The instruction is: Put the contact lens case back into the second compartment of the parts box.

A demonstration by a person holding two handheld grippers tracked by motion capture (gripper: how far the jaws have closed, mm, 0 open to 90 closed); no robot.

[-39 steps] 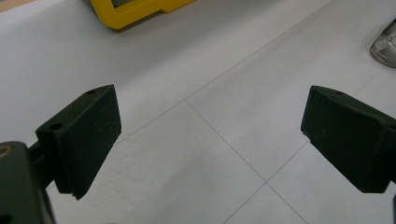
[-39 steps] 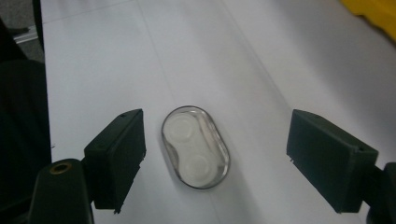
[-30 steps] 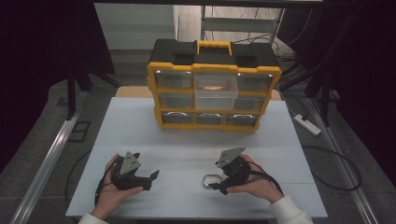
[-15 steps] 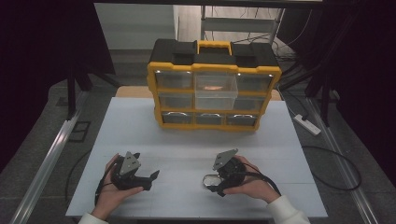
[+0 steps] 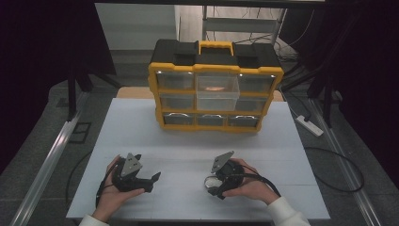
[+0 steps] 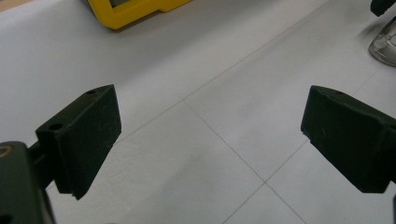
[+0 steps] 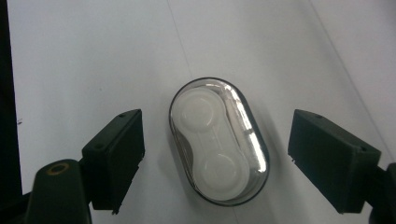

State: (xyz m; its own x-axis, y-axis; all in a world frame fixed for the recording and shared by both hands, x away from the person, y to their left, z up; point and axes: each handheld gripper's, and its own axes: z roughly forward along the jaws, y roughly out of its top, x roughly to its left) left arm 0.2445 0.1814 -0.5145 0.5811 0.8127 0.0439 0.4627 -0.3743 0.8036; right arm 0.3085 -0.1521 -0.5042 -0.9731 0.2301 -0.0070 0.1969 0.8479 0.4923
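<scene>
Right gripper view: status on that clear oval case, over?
Right gripper open, straddling clear oval case, no contact. Left gripper open, empty. Case flat on table, nothing blocking.

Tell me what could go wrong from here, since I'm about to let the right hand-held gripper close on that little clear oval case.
1. The clear oval case is smooth, glossy and rounded; it lies skewed between the open jaws of the right hand-held gripper, so it may twist or squirt out as they close.
2. It lies flat on the white table, so jaws coming in too high could slide over its domed top.
3. The left hand-held gripper rests open nearby and might get in the way.
</scene>
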